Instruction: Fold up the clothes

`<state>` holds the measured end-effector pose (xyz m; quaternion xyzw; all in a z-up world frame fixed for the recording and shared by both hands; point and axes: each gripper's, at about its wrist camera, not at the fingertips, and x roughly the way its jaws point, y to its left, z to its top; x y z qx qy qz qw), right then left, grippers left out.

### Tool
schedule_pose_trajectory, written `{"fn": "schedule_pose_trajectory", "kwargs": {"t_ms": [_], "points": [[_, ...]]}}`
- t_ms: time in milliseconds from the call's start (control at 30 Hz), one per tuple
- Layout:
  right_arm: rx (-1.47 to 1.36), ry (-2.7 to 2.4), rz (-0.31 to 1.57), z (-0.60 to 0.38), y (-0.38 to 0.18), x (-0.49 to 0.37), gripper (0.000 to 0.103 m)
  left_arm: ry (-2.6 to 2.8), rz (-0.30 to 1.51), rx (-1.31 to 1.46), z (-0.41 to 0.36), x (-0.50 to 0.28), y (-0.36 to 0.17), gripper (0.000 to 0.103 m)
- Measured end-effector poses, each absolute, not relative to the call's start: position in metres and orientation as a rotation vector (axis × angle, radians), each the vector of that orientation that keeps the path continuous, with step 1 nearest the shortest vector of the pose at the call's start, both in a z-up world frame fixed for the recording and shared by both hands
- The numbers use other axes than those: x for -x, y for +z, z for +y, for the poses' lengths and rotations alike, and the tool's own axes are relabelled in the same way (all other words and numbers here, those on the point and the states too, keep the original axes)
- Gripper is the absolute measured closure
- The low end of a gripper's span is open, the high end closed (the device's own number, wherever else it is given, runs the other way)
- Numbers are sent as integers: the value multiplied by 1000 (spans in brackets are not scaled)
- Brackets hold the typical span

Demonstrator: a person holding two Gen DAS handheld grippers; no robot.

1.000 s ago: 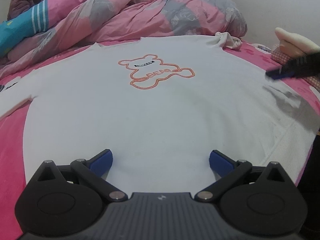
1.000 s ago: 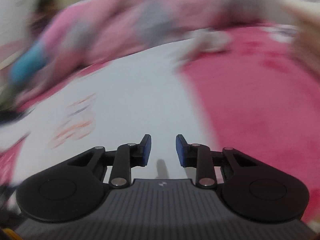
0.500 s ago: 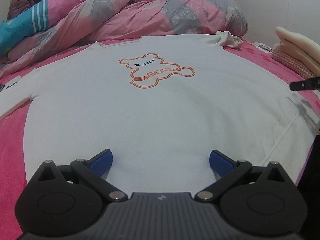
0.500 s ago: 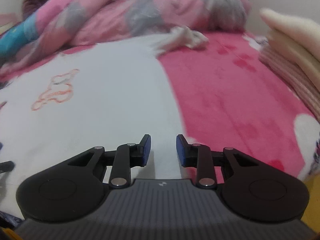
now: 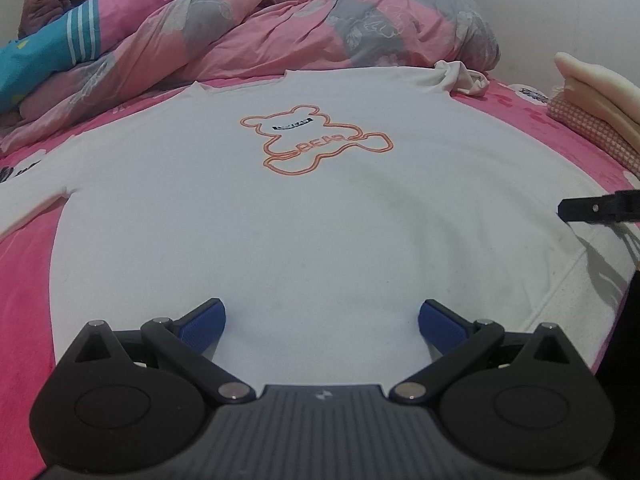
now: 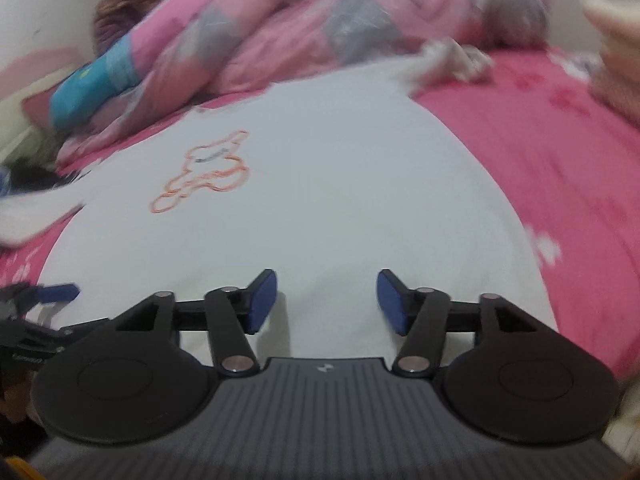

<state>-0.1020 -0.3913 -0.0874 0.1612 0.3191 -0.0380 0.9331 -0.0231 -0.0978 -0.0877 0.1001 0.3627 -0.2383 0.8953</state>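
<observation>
So my right gripper (image 6: 326, 300) just spread its jaws over the hem of the white bear sweatshirt (image 5: 312, 216), lying flat on the bed (image 5: 24, 300). Nothing pinched yet. Left gripper (image 5: 322, 326) hovers wide too, near the hem. Fold's about to start.

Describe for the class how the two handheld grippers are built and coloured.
Both match. The left gripper and right gripper each have a ribbed dark-grey body with a small pale logo, two round black discs, black linkage bars with silver pivot pins, and textured blue pads on the fingers. No cables or sleeves show.
</observation>
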Motion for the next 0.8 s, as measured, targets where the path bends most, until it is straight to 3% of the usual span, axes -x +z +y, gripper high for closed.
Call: {"fn": "schedule_pose_trajectory", "kwargs": {"t_ms": [67,233,433,800], "points": [[-361,-66,627,-394,-92,106,41,-485,761,-207,-99,22,-87,0],[-354,-27,625,-384,-95,101,15,-440,801,-212,-105,21,-84,0],[-277,-17,647,-370,-96,96,2,-404,864,-214,-109,16,-80,0],[-210,-23,672,-360,-97,95,1,-373,884,-216,-112,18,-79,0]]}}
